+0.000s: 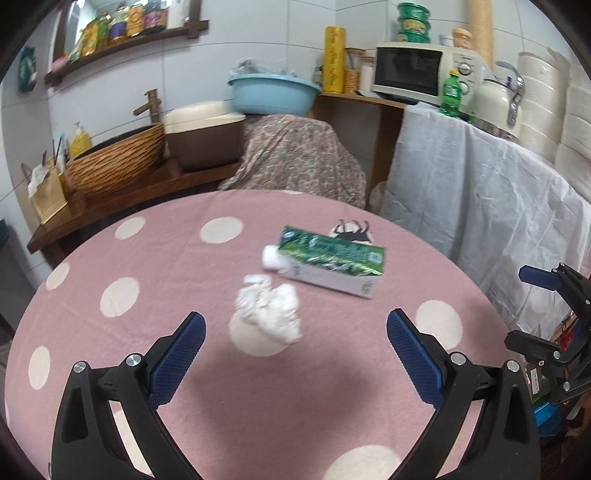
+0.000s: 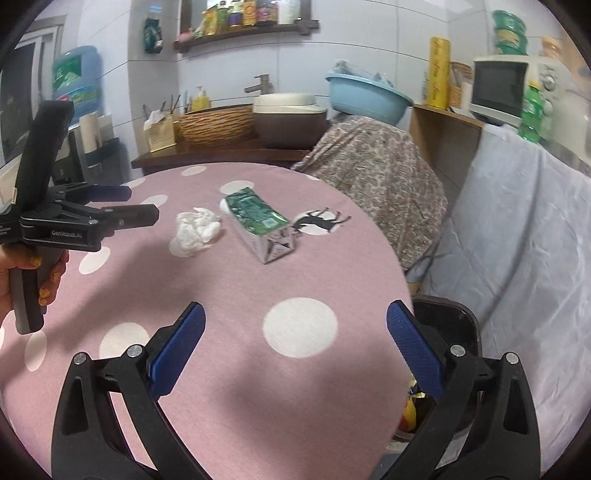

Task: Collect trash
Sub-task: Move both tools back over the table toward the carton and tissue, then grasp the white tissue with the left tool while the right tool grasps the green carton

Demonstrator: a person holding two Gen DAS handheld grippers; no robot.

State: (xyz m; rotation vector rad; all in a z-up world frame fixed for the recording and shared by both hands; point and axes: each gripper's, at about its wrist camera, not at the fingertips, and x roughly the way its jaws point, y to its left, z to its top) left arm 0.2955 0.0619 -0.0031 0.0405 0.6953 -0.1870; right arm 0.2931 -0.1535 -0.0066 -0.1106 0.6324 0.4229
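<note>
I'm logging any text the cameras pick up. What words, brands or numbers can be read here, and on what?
"GenRobot.AI": on the black body of the left hand-held gripper, seen in the right wrist view.
Green carton on the table: printed, but too blurred to read.
Shelf bottles, yellow roll, green soda bottle, blue water jug: labels too small or blurred to read.
</note>
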